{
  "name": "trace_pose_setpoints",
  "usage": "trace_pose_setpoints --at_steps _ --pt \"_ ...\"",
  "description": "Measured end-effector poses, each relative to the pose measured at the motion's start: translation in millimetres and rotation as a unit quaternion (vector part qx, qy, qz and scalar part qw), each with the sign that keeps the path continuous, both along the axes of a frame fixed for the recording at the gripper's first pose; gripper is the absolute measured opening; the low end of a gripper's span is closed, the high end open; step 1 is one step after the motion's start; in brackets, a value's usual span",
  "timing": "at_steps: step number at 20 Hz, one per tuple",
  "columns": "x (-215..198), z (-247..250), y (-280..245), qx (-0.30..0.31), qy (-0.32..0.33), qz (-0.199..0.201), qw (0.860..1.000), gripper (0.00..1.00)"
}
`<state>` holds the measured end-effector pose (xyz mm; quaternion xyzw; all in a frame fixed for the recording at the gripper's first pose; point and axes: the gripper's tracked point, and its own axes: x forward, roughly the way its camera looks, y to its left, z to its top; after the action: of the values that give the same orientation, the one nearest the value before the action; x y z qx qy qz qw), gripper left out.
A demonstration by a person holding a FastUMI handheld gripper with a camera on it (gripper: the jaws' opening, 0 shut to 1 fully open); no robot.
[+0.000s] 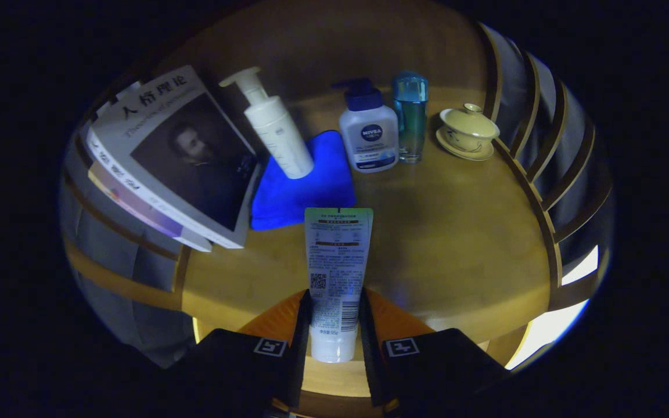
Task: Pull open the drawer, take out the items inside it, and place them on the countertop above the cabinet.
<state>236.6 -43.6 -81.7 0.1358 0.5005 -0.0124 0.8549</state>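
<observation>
Gripper [334, 325] is holding a white squeeze tube [335, 273]; both fingers are pressing on its lower body, one on each side, so the jaws are standing only as far apart as the tube's width. The tube is pointing away from the fingers toward 12 o'clock, printed side facing the camera, cap end lying between the fingers and flat crimped end farthest out. It is sitting over the wooden countertop [456, 244]; whether it is touching the surface cannot be told.

Beyond the tube's far end, a blue cloth [305, 191] is lying flat on the countertop. A white pump bottle [273, 130] is standing on the cloth's far part, at about 11 o'clock from the tube. At 10 o'clock a stack of books [177, 168] is resting, its near edge just beside the cloth.

At about 12 to 1 o'clock a white lotion bottle with a dark blue pump [367, 130] is standing next to the cloth's far corner. Just beside it a clear blue bottle [410, 116] is standing upright. Further toward 2 o'clock a lidded yellow cup on a saucer [468, 133] is sitting near the countertop's slatted side rail [543, 145].
</observation>
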Motion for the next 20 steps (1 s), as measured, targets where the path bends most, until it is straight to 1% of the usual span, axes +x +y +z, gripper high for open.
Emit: trace_pose_setpoints --at_steps 4,6,10,12,14,17,19,20 --pt "6.2 -5.9 -0.6 0.006 0.006 -0.012 1.0 0.47" --pt "6.9 -7.3 3.8 0.016 0.01 -0.016 1.0 0.49" --pt "6.7 -4.5 8.2 0.012 -0.003 -0.009 1.0 0.54" --pt "8.6 5.8 11.1 0.019 -0.025 -0.015 0.999 0.61" --pt "5.4 21.4 12.8 0.024 -0.054 -0.016 0.998 0.72" --pt "-13.6 41.1 14.0 0.008 -0.098 -0.008 0.995 0.87" --pt "-29.6 56.0 18.4 -0.001 -0.138 -0.001 0.99 0.98" --pt "-39.8 64.2 23.0 -0.004 -0.16 0.001 0.987 0.98"
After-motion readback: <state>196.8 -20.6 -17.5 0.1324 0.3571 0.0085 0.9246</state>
